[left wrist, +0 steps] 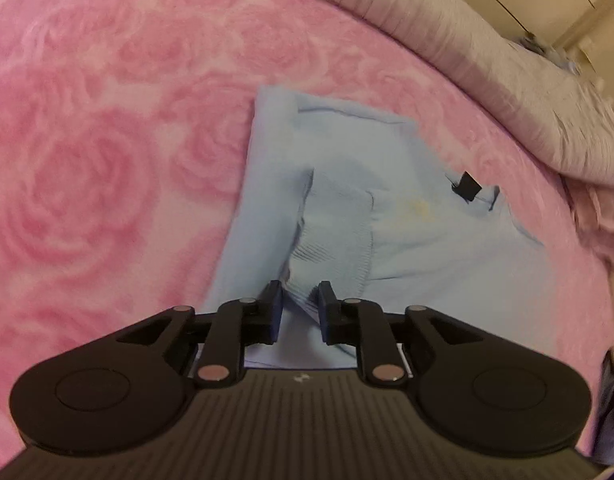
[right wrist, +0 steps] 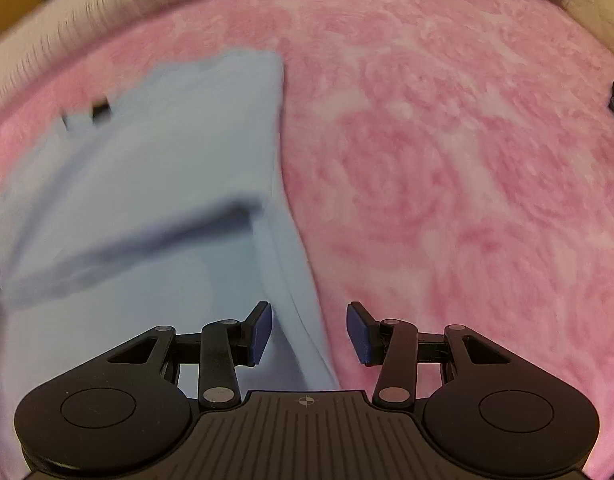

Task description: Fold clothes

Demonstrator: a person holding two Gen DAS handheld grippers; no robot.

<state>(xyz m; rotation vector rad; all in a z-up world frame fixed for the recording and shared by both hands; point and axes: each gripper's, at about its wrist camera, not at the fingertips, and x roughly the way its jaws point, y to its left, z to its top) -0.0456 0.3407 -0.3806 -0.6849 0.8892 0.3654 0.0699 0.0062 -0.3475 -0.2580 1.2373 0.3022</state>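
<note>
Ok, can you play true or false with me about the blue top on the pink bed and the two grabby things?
1. The top is light blue. True.
2. It lies on a green blanket. False: the blanket is pink with a rose pattern.
3. The right tool is clamped shut on the cloth. False: its jaws are wide apart, with the top's edge running between them.
4. The left tool has blue cloth between its jaws. True, a ribbed part of the top bunches up there.
5. A small black tag shows on the top. True.
6. The top hangs on a hanger. False: it lies on the bed.
</note>
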